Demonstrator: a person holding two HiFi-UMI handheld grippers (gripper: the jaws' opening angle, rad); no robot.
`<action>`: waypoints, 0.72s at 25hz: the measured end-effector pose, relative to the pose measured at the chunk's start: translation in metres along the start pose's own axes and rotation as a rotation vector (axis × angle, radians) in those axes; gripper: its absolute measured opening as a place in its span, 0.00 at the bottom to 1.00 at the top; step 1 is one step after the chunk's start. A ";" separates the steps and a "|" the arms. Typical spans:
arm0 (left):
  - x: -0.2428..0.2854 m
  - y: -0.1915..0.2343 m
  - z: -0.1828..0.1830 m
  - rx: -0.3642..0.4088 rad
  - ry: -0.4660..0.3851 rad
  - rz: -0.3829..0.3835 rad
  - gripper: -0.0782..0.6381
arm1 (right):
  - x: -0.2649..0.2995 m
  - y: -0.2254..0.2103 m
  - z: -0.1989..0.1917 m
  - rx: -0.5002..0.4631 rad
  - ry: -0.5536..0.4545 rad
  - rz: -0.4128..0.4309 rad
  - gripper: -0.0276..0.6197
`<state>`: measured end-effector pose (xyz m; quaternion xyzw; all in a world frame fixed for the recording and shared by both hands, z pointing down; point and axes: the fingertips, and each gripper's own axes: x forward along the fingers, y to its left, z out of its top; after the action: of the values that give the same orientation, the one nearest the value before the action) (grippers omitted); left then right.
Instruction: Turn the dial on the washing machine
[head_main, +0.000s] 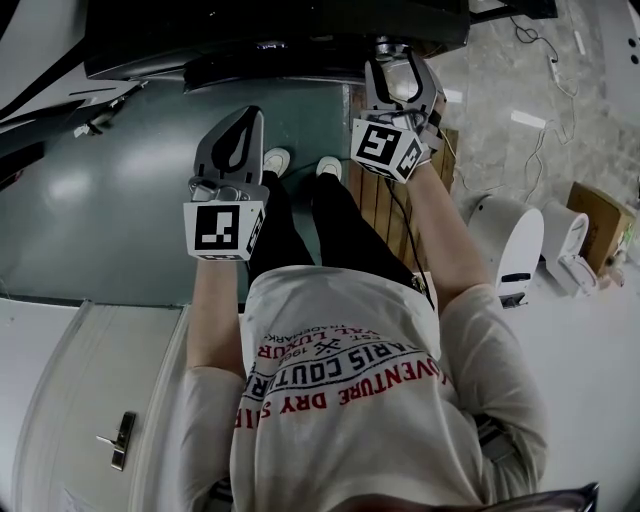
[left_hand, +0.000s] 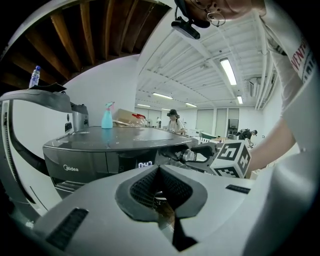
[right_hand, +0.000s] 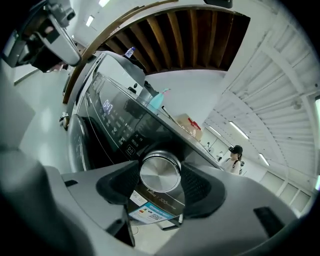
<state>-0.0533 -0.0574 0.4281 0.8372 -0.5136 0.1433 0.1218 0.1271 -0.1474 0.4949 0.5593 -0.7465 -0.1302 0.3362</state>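
The dark grey washing machine (head_main: 270, 40) stands in front of me, with its lit display (left_hand: 145, 164) facing me. Its round silver dial (right_hand: 160, 172) sits between the black pads (right_hand: 200, 185) of my right gripper (right_hand: 160, 176), which is shut on its rim. In the head view the right gripper (head_main: 395, 60) reaches up to the panel's right end. The left gripper view shows that gripper (left_hand: 202, 154) on the dial (left_hand: 189, 155) from the side. My left gripper (head_main: 240, 135) hangs short of the machine, shut and holding nothing (left_hand: 160, 192).
A blue spray bottle (left_hand: 107, 116) and a cardboard box (left_hand: 127, 118) rest on the machine's top. Wooden slats (head_main: 385, 200) lie on the floor under my right arm. White appliances (head_main: 510, 240) and a carton (head_main: 600, 220) stand at the right. People stand far back in the room (left_hand: 173, 120).
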 end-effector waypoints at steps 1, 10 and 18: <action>-0.001 0.002 0.000 -0.002 0.002 0.003 0.13 | 0.000 -0.001 0.000 0.008 0.005 0.010 0.47; -0.003 0.005 -0.003 -0.008 0.012 0.000 0.13 | 0.001 -0.008 0.002 0.316 0.039 0.072 0.46; -0.004 0.003 -0.005 -0.006 0.018 -0.012 0.13 | 0.001 -0.011 0.000 0.435 0.017 0.113 0.46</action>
<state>-0.0581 -0.0532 0.4315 0.8385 -0.5080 0.1487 0.1297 0.1347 -0.1521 0.4888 0.5771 -0.7842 0.0576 0.2205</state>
